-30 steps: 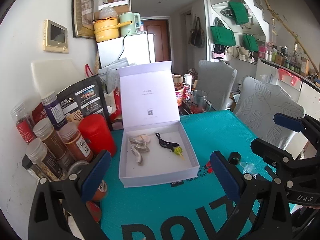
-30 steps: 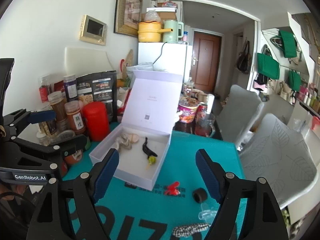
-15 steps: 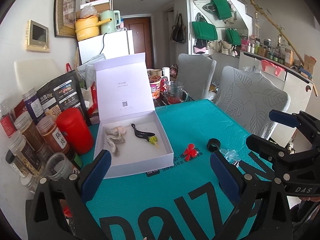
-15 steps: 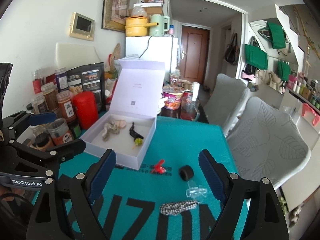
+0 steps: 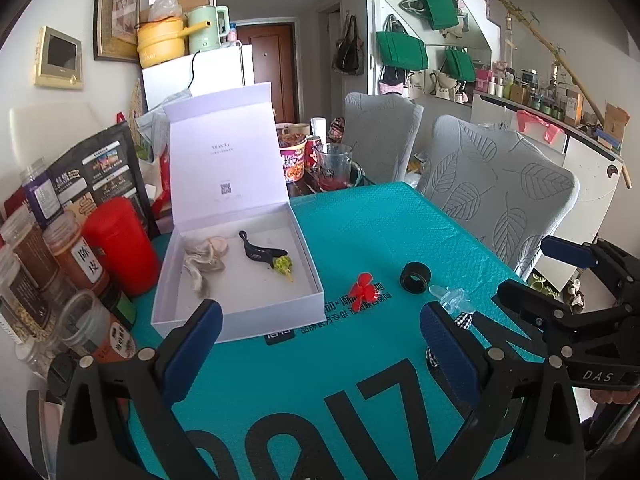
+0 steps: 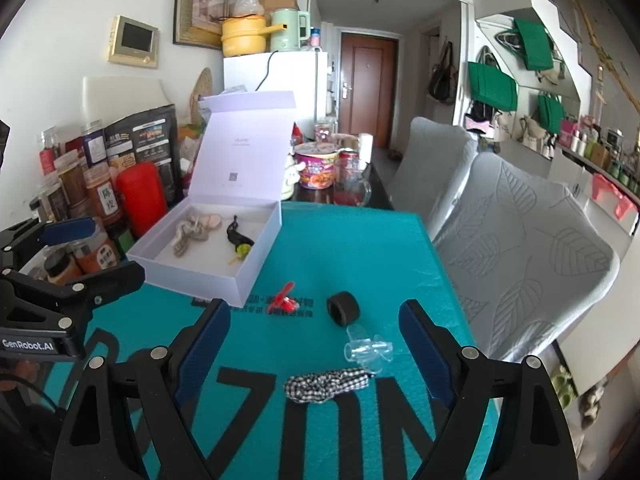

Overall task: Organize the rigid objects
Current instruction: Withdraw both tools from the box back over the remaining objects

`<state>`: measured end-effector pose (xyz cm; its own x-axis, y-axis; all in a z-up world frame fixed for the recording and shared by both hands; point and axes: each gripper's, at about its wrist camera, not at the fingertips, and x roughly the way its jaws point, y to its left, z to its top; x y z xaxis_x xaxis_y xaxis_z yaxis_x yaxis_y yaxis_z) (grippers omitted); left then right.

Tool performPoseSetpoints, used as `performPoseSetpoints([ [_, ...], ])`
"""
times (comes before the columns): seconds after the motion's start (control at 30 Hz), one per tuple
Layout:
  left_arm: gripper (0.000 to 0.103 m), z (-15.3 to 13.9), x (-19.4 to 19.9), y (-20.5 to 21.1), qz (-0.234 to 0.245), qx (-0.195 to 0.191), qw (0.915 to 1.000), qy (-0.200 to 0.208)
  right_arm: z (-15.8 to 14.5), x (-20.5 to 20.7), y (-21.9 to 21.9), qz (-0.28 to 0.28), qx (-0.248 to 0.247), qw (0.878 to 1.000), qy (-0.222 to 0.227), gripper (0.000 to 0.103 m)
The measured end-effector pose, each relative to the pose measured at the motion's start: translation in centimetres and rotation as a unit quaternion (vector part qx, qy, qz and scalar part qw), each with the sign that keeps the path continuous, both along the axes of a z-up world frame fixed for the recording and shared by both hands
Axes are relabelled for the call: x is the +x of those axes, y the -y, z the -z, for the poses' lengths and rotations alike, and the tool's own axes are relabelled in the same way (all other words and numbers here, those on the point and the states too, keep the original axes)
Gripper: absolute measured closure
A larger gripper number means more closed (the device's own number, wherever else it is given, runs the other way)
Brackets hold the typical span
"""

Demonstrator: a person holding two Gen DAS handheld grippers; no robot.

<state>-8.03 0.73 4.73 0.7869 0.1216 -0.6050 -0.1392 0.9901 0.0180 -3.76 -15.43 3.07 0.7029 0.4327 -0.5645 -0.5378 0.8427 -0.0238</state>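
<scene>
A white box with its lid raised sits on the teal mat; inside lie a beige clip, a black clip and a small green piece. On the mat to its right lie a red clip, a black ring, a clear plastic piece and a black-and-white checked band. My left gripper stands open above the mat, nothing between its fingers. My right gripper is open over the clear piece and band.
Spice jars and a red canister crowd the table's left side beside the box. A noodle cup and a glass mug stand behind the mat. Two grey leaf-patterned chairs line the right edge.
Both grippers have sunk and drawn back from the box, which shifted left in the left wrist view; the red clip, black ring, clear piece and checked band have come fully into view.
</scene>
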Motion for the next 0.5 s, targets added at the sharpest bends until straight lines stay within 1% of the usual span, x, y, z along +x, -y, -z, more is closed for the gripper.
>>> performPoseSetpoints([
  [0.23, 0.002, 1.7, 1.3, -0.3, -0.004, -0.02, 0.9997, -0.011, 2.4, 1.3, 0.9, 0.008, -0.002, 1.0, -0.013, 0.016],
  [0.5, 0.002, 3.8, 3.4, -0.4, -0.003, -0.04, 0.9989, -0.025, 5.1, 3.6, 1.7, 0.014, -0.004, 0.999, -0.042, 0.016],
])
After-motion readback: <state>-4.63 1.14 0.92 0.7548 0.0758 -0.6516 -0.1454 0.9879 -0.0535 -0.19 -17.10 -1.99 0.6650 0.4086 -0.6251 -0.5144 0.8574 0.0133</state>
